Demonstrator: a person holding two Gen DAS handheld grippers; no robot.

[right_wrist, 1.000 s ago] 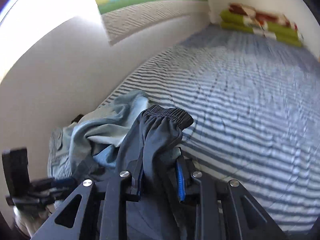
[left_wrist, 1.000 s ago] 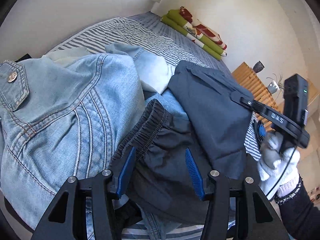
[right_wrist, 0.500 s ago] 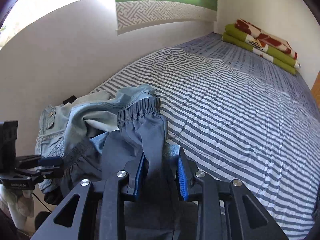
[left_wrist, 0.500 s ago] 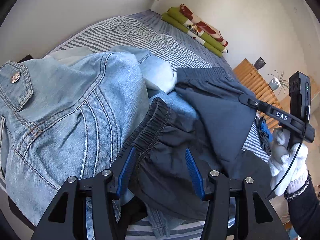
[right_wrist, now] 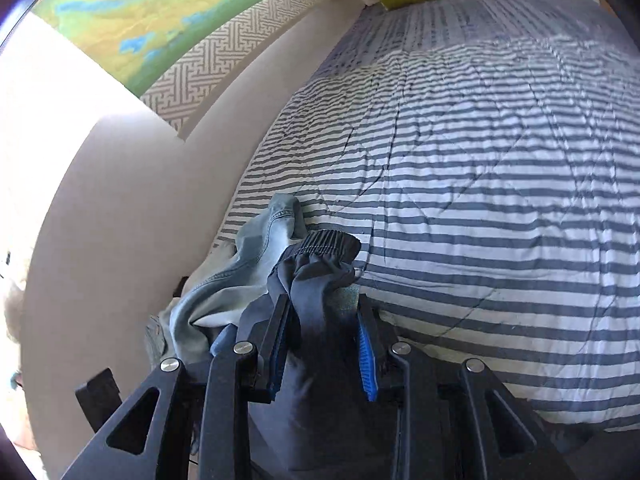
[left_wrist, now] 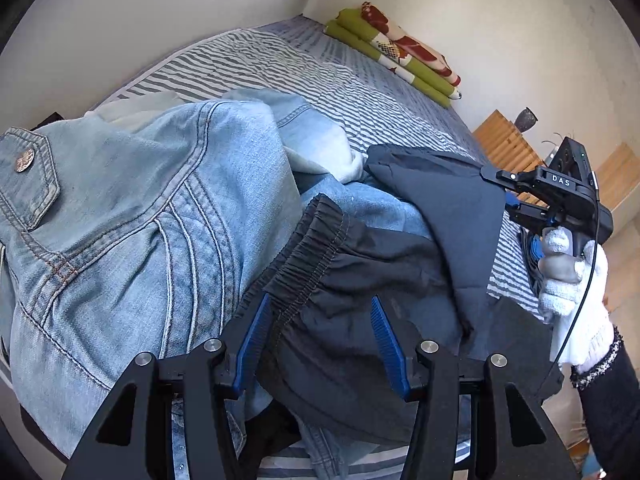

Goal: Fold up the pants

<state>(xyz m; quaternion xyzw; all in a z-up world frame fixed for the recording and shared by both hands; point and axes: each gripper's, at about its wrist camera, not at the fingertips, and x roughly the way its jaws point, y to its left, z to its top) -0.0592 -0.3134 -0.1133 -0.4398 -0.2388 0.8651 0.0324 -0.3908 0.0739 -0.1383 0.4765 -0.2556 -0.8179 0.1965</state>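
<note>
- The dark pants (left_wrist: 352, 280) lie bunched at the near end of the striped bed (right_wrist: 480, 200), partly on a heap of light denim (left_wrist: 120, 220).
- The left tool (left_wrist: 320, 332) points down at the elastic waistband (left_wrist: 308, 248). Its blue pads (left_wrist: 252, 332) stand well apart with the waistband and dark cloth between them. Whether they press the cloth I cannot tell.
- The right tool (right_wrist: 324, 344) has a fold of the pants running up between its pads (right_wrist: 366, 356). Its jaws are opening, and a gap shows at the right pad, so the cloth looks released.
- In the left view, the right tool sits at the far edge of the pants, held by a white-gloved hand (left_wrist: 572, 280) with a dark sleeve.
- A folded green and red blanket (left_wrist: 400, 52) lies at the far end of the bed, against the wall.
</note>
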